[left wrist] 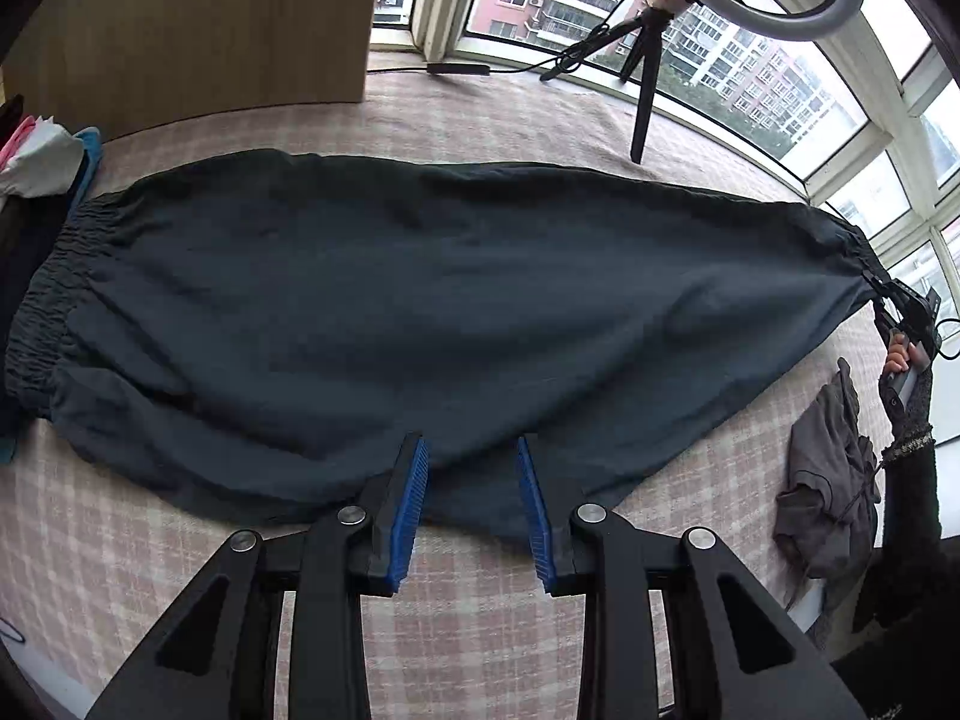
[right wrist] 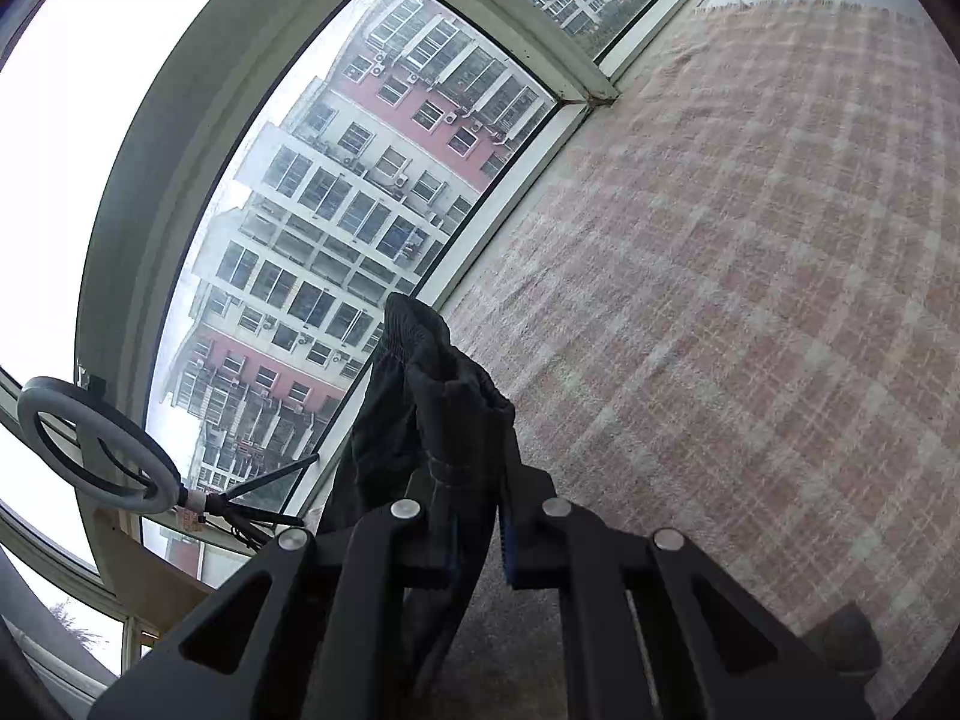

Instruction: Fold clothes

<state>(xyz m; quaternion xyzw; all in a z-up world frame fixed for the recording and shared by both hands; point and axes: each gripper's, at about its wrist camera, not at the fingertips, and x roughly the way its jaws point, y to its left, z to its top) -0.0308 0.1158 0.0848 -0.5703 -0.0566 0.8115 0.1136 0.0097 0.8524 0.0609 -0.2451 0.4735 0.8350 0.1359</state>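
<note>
Dark blue-grey trousers [left wrist: 420,312] lie flat across the pink plaid blanket [left wrist: 150,540], elastic waistband [left wrist: 48,300] at the left, gathered cuffs at the right. My left gripper [left wrist: 471,450] is open, its blue pads [left wrist: 414,498] just over the near edge of the trousers, holding nothing. My right gripper [left wrist: 888,294] is at the far right, shut on the cuff end. In the right wrist view the bunched dark cuff [right wrist: 432,396] sticks up between the fingers of my right gripper [right wrist: 477,534], lifted slightly off the blanket [right wrist: 750,270].
A crumpled grey garment [left wrist: 822,480] lies at the right. A pile of clothes [left wrist: 36,162] sits at the far left. A ring light on a tripod [left wrist: 648,60] stands at the back by the window. A wooden cabinet [left wrist: 210,24] is back left.
</note>
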